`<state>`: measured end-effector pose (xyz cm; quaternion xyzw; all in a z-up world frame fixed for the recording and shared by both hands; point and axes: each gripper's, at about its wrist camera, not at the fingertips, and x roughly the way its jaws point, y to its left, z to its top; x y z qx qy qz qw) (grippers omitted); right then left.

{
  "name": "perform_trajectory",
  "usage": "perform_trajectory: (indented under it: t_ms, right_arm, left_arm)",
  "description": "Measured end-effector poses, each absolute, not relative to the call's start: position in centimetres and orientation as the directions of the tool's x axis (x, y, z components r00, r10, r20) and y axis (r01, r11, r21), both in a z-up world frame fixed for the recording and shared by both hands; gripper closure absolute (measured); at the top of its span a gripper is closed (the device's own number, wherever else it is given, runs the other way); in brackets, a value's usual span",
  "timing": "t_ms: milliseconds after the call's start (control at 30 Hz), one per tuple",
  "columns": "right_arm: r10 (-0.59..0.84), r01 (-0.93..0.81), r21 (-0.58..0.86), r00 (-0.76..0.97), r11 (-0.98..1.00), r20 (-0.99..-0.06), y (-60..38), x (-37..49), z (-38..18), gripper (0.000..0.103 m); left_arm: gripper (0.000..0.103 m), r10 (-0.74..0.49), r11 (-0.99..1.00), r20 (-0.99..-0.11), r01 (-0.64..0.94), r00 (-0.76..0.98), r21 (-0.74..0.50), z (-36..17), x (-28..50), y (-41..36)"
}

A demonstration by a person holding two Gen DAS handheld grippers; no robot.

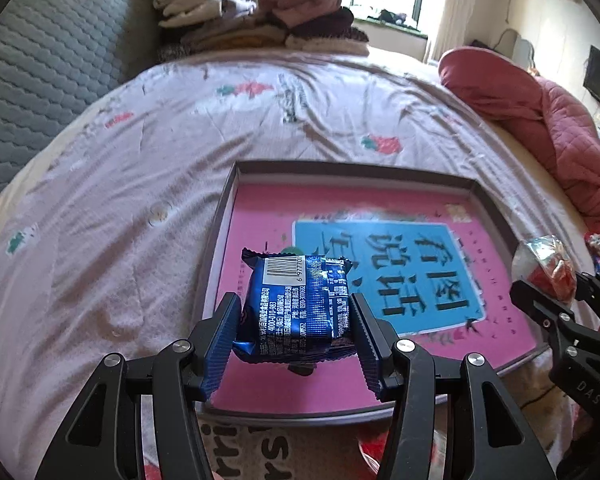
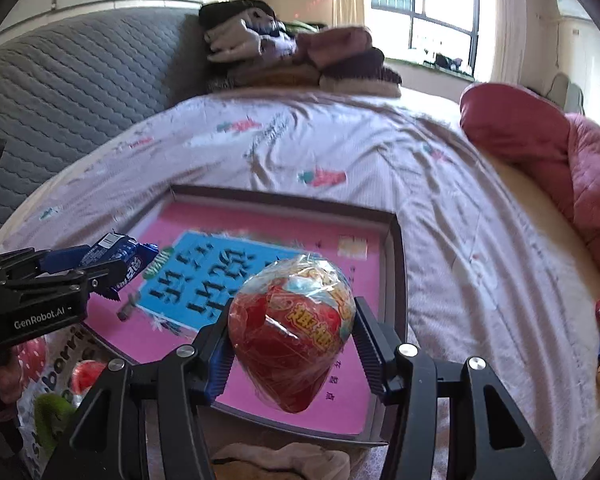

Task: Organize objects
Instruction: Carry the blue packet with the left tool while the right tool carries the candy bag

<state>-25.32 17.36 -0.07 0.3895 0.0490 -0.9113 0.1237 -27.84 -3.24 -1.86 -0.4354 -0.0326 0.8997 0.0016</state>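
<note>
Left wrist view: my left gripper (image 1: 296, 316) pinches a blue snack packet (image 1: 298, 304), barcode up, held above the near left corner of a shallow box (image 1: 356, 169) with a pink printed floor, lying on the bedsheet (image 1: 140, 168). My right gripper (image 1: 556, 280) shows at the right edge.

Right wrist view: my right gripper (image 2: 292, 336) clamps a red egg-shaped sweet in clear wrap (image 2: 292, 332) over the box's (image 2: 396, 240) near right part. Folded clothes (image 2: 288, 52) are stacked at the bed's far end.

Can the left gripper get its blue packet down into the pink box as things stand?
Probably yes. The left gripper holds the blue snack packet over the pink box, whose floor below looks bare. The right gripper, with its red wrapped snack, sits off to one side.
</note>
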Motion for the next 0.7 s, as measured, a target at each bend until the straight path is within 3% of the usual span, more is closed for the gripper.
perform_trajectory:
  t_ms: [467, 700]
  right_arm:
    - [-0.163, 0.288, -0.002, -0.548, -0.958, -0.82, 17.0, -26.6, -3.2, 0.049]
    - [-0.168, 0.283, 0.011, -0.537, -0.959, -0.826, 17.1, -26.7, -3.2, 0.048]
  left_arm:
    - [0.047, 0.051, -0.996, -0.826, 0.028, -0.562, -0.08, -4.0, -28.9, -3.6]
    - [0.046, 0.049, -0.997, -0.829, 0.024, -0.557, -0.075, -4.1, -29.0, -3.6]
